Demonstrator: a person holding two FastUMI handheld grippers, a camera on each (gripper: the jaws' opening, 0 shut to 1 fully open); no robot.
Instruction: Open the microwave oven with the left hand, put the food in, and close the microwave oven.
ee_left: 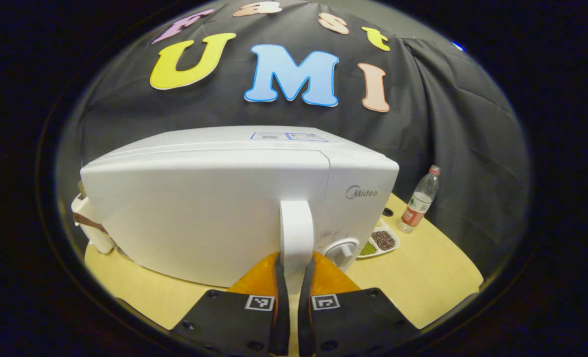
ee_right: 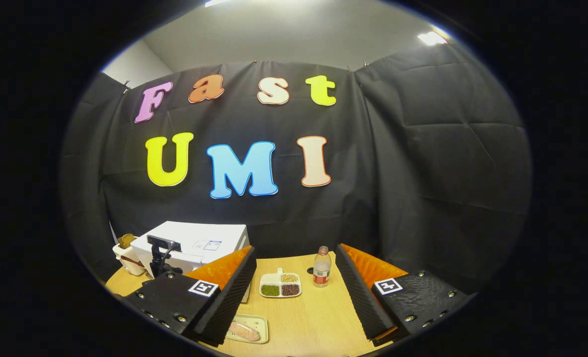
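Left gripper [ee_left: 294, 270] clamped on the microwave [ee_left: 214, 208] door handle [ee_left: 296, 233] — door closed, right gripper [ee_right: 294, 292] spread wide above the food tray [ee_right: 247, 328], water bottle [ee_right: 322, 267] behind.

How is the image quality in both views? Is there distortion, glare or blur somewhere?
Left gripper view: sharp, evenly lit, but the fisheye bulges the microwave oven and its handle, where the left gripper sits. Right gripper view: a ceiling lamp glares at upper right; the table curves; the food tray at the bottom edge looks soft.
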